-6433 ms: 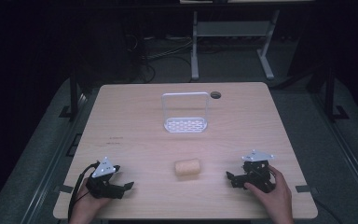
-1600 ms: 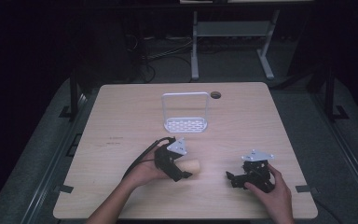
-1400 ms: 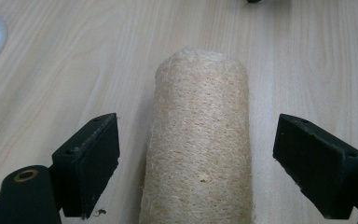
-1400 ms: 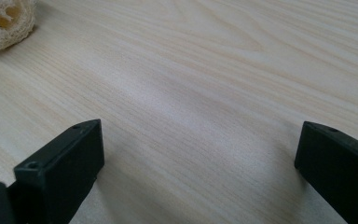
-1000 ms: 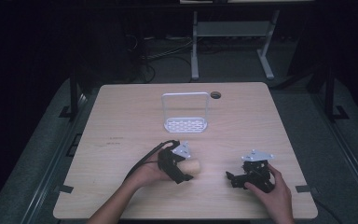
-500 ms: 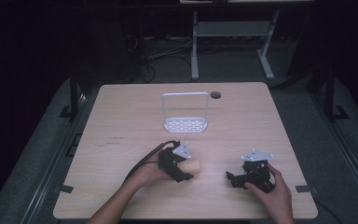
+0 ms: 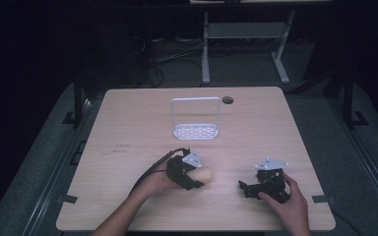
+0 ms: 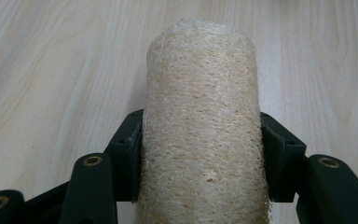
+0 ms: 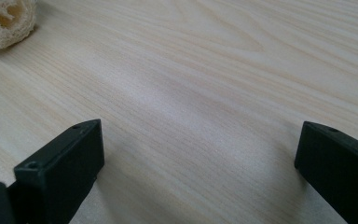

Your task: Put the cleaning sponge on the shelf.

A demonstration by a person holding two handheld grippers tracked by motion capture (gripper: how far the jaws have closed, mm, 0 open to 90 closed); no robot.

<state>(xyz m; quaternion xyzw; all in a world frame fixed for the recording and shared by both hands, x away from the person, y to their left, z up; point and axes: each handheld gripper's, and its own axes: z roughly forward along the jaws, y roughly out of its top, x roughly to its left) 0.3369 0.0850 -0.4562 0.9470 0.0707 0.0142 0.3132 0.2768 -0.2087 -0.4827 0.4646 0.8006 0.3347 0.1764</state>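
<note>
A pale, fibrous loofah roll [image 7: 205, 174] lies on the wooden table [image 7: 128, 123] near its front middle. My left gripper [image 7: 193, 178] has come at it from the left, and its jaws press on both sides of the loofah [image 8: 200, 107], shut on it. The roll still looks to rest on the table. To the right, my right gripper [image 7: 248, 188] sits low on the table, open, with bare wood between its jaws. In the right gripper view, one end of the loofah [image 9: 2, 18] shows at the top left, well away from the right gripper [image 9: 198, 140].
A small white rack [image 7: 196, 123] with a perforated base and a tall loop handle stands behind the loofah, toward the table's middle. A dark round cable hole [image 7: 227, 100] sits near the far edge. Dark floor and a metal frame lie beyond.
My left gripper travelled from the front left corner to the loofah and closed around it; over the last second it barely shifted. The right gripper stayed put.
</note>
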